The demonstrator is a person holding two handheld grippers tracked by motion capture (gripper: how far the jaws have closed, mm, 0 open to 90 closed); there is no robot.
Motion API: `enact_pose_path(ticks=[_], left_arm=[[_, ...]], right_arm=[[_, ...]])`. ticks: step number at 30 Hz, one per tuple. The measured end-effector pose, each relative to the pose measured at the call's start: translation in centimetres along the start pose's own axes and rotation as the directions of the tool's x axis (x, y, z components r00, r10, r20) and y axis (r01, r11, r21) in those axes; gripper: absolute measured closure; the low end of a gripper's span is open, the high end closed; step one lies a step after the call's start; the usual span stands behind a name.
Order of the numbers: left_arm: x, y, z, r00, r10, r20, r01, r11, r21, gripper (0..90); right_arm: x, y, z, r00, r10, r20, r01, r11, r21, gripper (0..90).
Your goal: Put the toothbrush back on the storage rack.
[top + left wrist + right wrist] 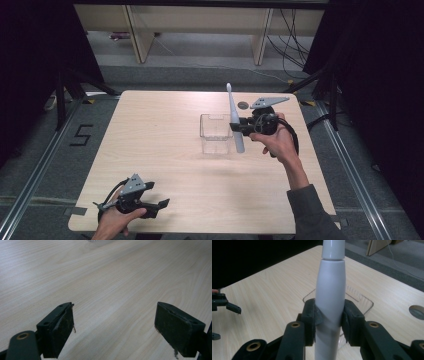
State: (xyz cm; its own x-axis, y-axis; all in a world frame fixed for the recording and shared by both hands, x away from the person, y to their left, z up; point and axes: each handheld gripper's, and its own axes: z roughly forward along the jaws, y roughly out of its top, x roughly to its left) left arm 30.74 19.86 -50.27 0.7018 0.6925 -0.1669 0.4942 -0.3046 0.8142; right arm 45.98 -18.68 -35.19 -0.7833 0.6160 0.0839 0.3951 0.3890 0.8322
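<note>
— Right gripper point(329, 322): how are the jaws found?
— Clamped on a white electric toothbrush point(331, 297), held nearly upright just beside a clear plastic box point(216, 134) at mid-table.
— And the left gripper point(114, 327)?
— Jaws are spread wide with nothing between them, low over the table point(165, 160) near its front left corner.

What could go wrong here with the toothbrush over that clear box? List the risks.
1. The right gripper clamps the smooth white toothbrush on its rounded handle, so it might slip or twist.
2. Its lower end hangs beside the clear box, near the right wall, and could catch the rim.
3. The light box could slide; the left gripper waits open, far off.
</note>
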Motion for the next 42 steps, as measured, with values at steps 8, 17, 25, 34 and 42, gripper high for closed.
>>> enact_pose_path(ticks=[8,17,25,34,42], left_arm=[[0.0,0.0,0.1,1.0,-0.003,0.0,0.003,0.9999,-0.011,15.1],[0.0,0.0,0.0,1.0,-0.006,-0.004,0.006,0.9999,-0.01,15.1],[-0.1,0.0,-0.1,0.9999,-0.012,-0.01,0.012,0.9999,-0.011,15.1],[-0.1,0.0,-0.1,1.0,-0.007,-0.006,0.007,0.9999,-0.011,15.1],[-0.1,0.0,-0.1,1.0,-0.006,0.0,0.006,1.0,-0.003,15.1]], right_arm=[[0.5,1.7,0.4,0.9999,-0.015,-0.003,0.015,1.0,-0.014,67.2],[0.4,3.5,1.9,1.0,-0.008,-0.002,0.008,1.0,-0.026,67.2],[-0.3,4.5,3.4,0.9997,-0.011,0.021,0.012,1.0,-0.02,67.2],[-1.4,4.9,5.1,0.9986,0.027,0.046,-0.027,1.0,-0.002,67.2],[-1.9,4.7,6.3,0.9967,0.03,0.076,-0.031,0.999,0.009,67.2]])
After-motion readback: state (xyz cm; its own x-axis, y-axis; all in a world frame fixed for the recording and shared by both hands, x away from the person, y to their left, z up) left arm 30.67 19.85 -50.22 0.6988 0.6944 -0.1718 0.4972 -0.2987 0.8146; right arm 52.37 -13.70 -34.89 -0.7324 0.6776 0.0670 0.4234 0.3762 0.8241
